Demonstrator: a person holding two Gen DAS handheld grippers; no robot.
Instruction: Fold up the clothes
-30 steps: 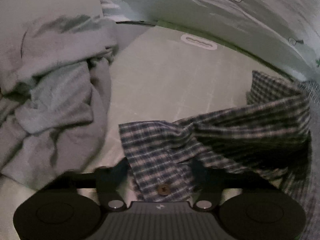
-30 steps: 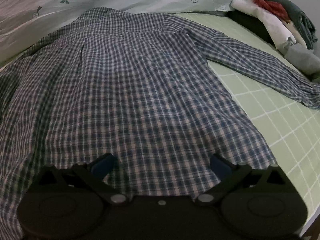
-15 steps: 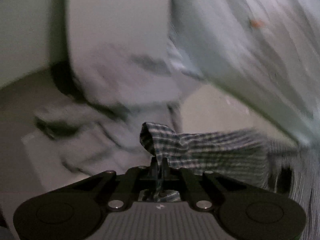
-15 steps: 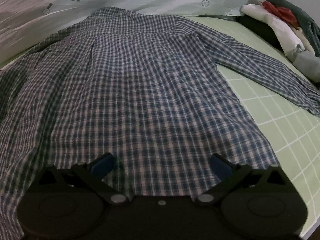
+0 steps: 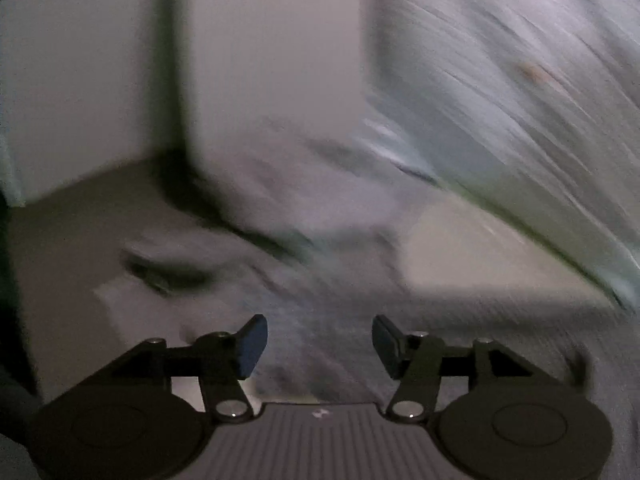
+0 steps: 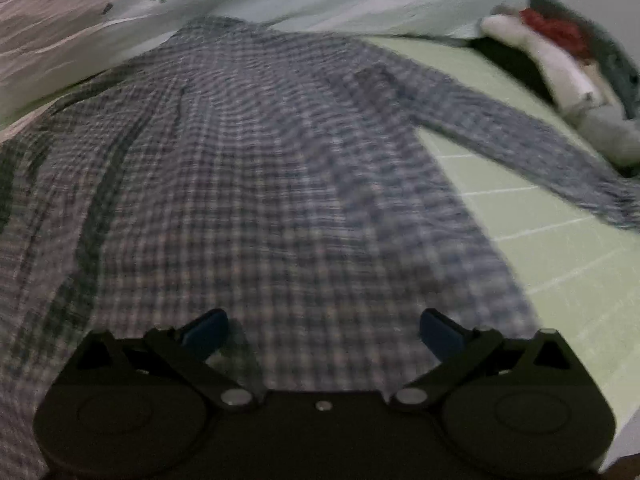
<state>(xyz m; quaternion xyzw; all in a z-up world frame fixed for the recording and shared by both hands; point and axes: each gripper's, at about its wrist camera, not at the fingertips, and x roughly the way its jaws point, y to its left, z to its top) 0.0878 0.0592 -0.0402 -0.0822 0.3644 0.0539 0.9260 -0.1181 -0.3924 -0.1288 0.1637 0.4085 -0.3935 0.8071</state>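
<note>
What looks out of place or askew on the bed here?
The checked shirt lies spread but creased along its left side, one sleeve stretched toward a loose clothes pile. Both the right gripper and the left gripper are open, holding nothing.

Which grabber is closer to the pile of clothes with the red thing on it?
Right, I think. The right gripper hangs open over the checked shirt, with the clothes pile ahead to its right. The left gripper's blurry view doesn't show that pile.
</note>
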